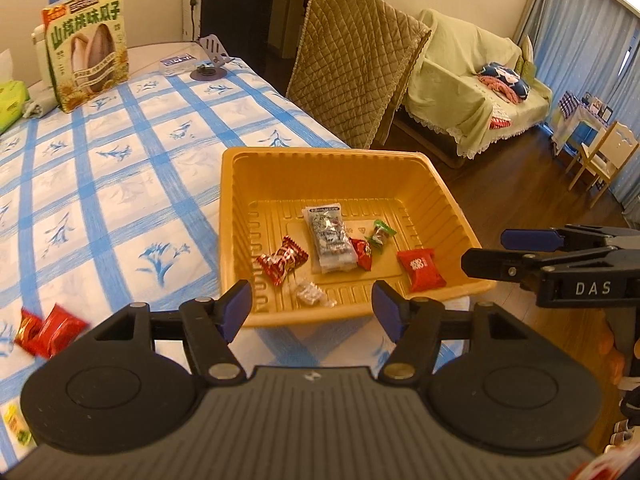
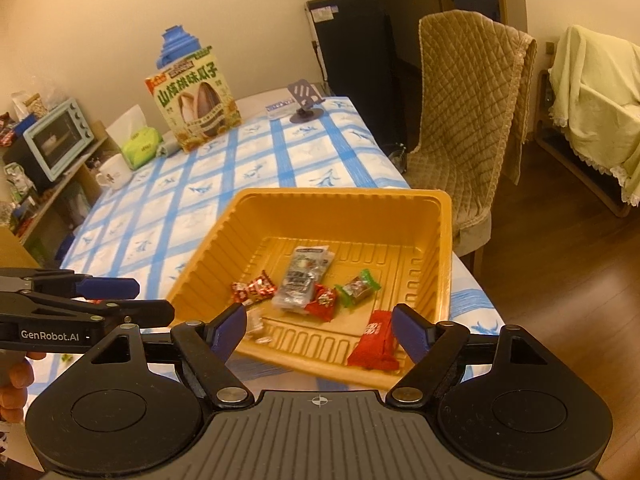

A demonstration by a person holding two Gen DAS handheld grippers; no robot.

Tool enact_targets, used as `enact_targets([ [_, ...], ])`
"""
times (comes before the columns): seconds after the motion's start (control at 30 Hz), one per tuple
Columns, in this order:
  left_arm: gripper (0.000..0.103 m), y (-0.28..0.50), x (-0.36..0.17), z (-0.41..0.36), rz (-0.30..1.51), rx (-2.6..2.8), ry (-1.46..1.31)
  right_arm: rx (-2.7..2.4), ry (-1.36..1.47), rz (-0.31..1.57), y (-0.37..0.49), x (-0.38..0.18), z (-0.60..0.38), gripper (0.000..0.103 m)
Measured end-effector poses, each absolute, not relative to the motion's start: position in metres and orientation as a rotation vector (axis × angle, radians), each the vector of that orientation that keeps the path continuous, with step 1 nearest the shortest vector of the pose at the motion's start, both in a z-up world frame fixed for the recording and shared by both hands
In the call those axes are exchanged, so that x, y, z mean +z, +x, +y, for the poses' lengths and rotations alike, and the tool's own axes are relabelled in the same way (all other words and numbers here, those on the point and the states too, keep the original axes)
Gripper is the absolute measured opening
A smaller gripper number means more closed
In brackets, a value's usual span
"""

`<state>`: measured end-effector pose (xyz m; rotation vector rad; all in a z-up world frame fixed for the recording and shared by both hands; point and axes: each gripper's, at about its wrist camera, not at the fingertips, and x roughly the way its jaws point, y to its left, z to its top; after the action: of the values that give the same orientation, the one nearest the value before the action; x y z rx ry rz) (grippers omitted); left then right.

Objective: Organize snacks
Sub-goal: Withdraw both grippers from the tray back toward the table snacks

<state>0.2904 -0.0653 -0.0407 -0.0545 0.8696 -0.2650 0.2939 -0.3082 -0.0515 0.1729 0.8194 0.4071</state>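
Note:
An orange plastic tray point(image 1: 320, 152) point(image 2: 340, 193) sits at the near right corner of the blue-checked table. Inside lie a silver packet point(image 1: 330, 238) point(image 2: 302, 276), a red twist candy point(image 1: 282, 260), a green-ended candy point(image 1: 380, 236) point(image 2: 358, 288), a small clear candy point(image 1: 310, 294) and a red square packet point(image 1: 420, 270) point(image 2: 374, 340). Two red packets point(image 1: 48, 330) lie on the cloth to the tray's left. My left gripper point(image 1: 312, 306) point(image 2: 154, 300) hovers open over the tray's near edge, holding nothing. My right gripper point(image 2: 320, 322) point(image 1: 484, 249) is open too, above the tray's near right side.
A sunflower-seed box point(image 1: 86, 44) point(image 2: 196, 104), a green tissue pack point(image 2: 140, 146), a mug point(image 2: 114, 172) and a phone stand point(image 1: 214, 54) stand at the table's far end. A quilted chair point(image 1: 352, 72) is behind the tray. A toaster oven point(image 2: 56, 136) sits on a shelf at the left.

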Motion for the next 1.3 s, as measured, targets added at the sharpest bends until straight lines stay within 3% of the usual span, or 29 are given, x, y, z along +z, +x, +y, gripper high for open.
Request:
enact_targets([
  [0.67, 0.064, 0.188, -0.037, -0.013, 0.888, -0.151, -0.13, 0.559, 0.12, 0.874, 0.23, -0.05, -0.26, 0.08],
  [1.3, 0.064, 0.131, -0.051, 0.08, 0.918, 0.053, -0.218, 0.756, 0.023, 0.94, 0.214, -0.073, -0.149, 0.08],
])
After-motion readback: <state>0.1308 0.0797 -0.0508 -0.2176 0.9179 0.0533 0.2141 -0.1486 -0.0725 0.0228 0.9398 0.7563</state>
